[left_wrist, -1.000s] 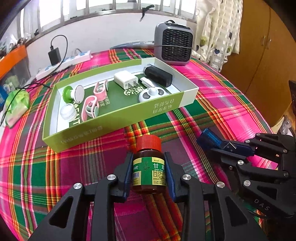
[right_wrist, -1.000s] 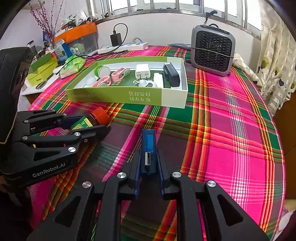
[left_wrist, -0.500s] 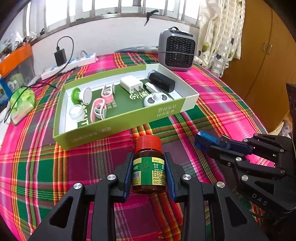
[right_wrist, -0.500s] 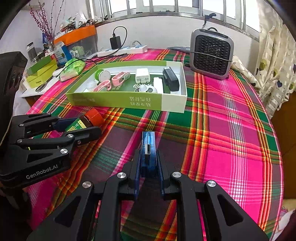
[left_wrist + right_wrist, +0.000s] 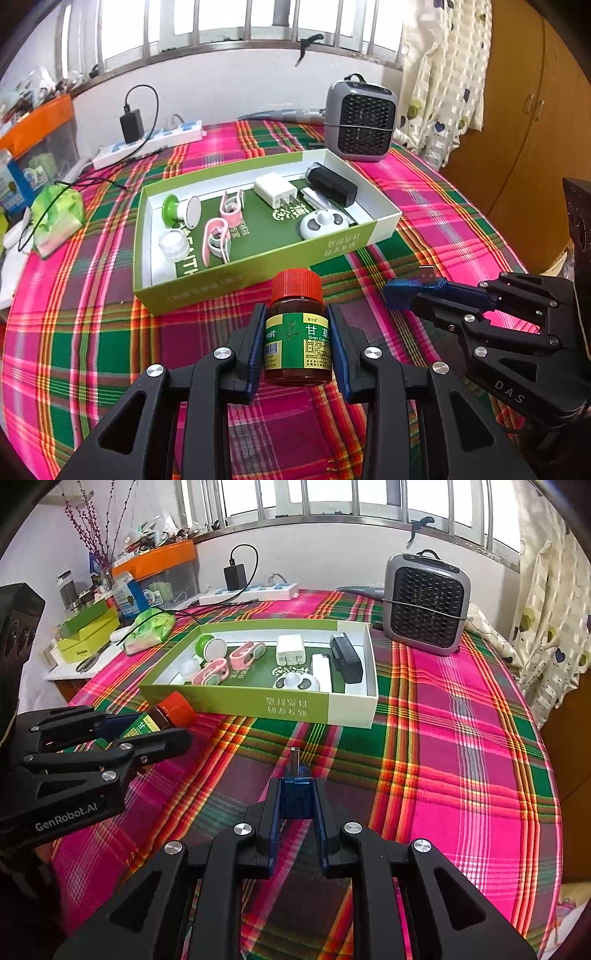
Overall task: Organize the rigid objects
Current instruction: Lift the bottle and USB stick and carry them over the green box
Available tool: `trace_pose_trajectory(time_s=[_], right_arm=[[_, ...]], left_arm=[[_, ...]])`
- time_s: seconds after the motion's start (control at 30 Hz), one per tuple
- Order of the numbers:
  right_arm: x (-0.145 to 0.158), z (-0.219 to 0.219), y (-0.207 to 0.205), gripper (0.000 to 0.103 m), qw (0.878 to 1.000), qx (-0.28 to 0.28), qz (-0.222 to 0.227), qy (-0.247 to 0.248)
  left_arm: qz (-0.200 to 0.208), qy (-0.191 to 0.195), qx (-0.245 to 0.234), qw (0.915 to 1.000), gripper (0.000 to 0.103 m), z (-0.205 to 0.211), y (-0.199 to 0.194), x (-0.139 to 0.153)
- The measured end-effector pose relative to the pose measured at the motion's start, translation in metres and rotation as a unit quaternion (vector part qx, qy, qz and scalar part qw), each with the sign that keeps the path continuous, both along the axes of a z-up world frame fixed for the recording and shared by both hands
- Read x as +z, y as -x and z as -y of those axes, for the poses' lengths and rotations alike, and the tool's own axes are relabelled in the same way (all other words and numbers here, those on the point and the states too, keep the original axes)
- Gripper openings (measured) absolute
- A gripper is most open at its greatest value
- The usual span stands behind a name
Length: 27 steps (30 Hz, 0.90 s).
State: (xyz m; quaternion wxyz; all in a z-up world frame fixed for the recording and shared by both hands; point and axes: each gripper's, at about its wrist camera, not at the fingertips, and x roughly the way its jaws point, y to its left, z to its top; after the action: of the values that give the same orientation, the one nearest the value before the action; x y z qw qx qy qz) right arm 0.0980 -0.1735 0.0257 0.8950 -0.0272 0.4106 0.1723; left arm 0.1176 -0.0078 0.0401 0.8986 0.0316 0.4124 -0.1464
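Note:
My left gripper (image 5: 297, 343) is shut on a brown medicine bottle (image 5: 297, 336) with a red cap and green label, held above the cloth in front of the green box (image 5: 258, 266). It also shows in the right wrist view (image 5: 162, 720). My right gripper (image 5: 297, 801) is shut on a blue USB stick (image 5: 295, 790) with its metal plug pointing forward; the stick also shows in the left wrist view (image 5: 410, 290). The box (image 5: 295, 709) holds a white charger, a black block, pink clips, a green and white puck and a white round gadget.
A grey fan heater (image 5: 424, 602) stands behind the box at the right. A white power strip (image 5: 251, 592) with a black adapter lies at the back. A green bag (image 5: 55, 218) and cables lie at the left. Plaid cloth (image 5: 461, 757) covers the round table.
Both grippers have risen and tilted with their loads, so the box sits farther off in view. The USB stick has turned, showing its metal plug.

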Motion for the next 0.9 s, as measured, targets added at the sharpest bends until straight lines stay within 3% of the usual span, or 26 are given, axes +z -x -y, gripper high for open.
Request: trace_pose_trajectory(time_s=[0.9], right_arm=[[0.027, 0.009, -0.020, 0.017, 0.999, -0.005, 0.029, -0.034]], left_arm=[[0.018, 0.009, 0.019, 0.9996, 0.031, -0.018, -0.020, 0.024]])
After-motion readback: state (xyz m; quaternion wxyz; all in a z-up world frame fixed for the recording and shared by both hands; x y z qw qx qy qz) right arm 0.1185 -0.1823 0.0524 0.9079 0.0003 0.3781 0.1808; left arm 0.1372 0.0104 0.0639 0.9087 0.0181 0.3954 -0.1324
